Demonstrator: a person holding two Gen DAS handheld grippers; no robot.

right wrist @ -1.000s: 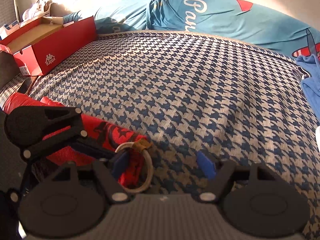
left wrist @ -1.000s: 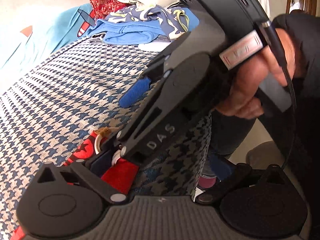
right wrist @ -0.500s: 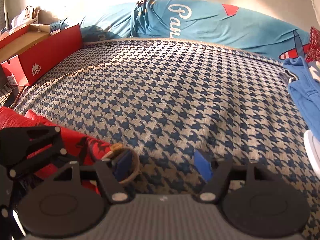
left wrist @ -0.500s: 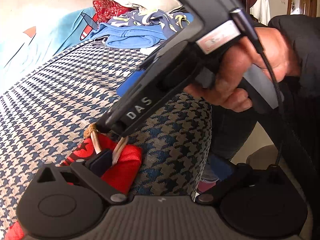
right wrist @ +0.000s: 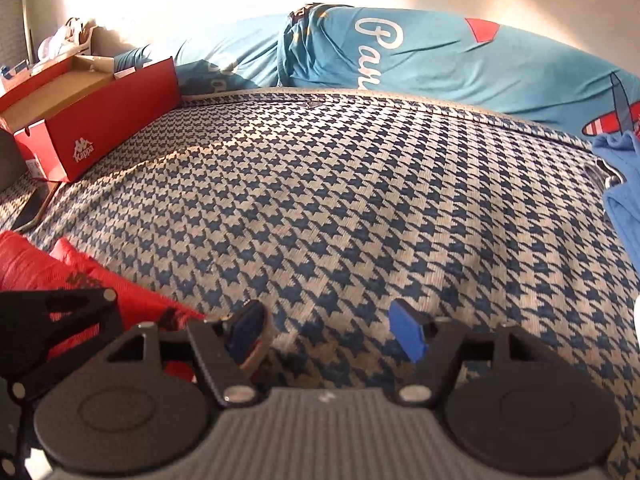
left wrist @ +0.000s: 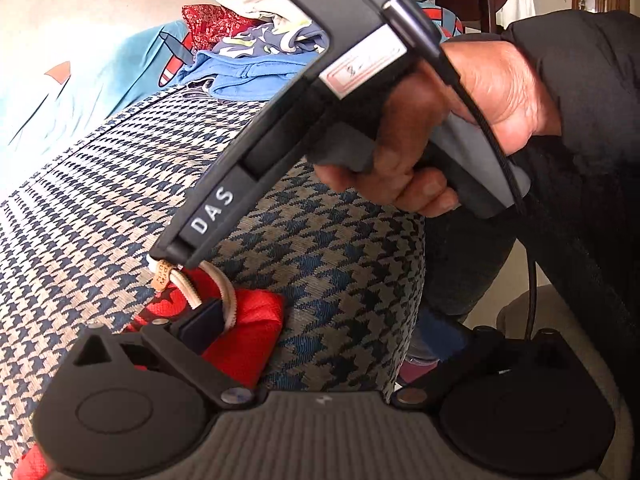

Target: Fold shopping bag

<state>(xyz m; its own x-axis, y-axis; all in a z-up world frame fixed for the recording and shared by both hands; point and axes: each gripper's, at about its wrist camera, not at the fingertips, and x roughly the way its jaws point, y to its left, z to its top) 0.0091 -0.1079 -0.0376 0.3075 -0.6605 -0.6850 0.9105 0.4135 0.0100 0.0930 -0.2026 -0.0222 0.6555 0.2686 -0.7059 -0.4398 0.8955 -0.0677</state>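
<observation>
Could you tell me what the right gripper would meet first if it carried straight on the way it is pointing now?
Probably the houndstooth cover: the right gripper points down at bare fabric, with nothing between its open fingers.

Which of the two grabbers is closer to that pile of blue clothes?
Right. The right gripper has the blue clothes off to its right; the left gripper sits on its other side, by the red shopping bag.
</observation>
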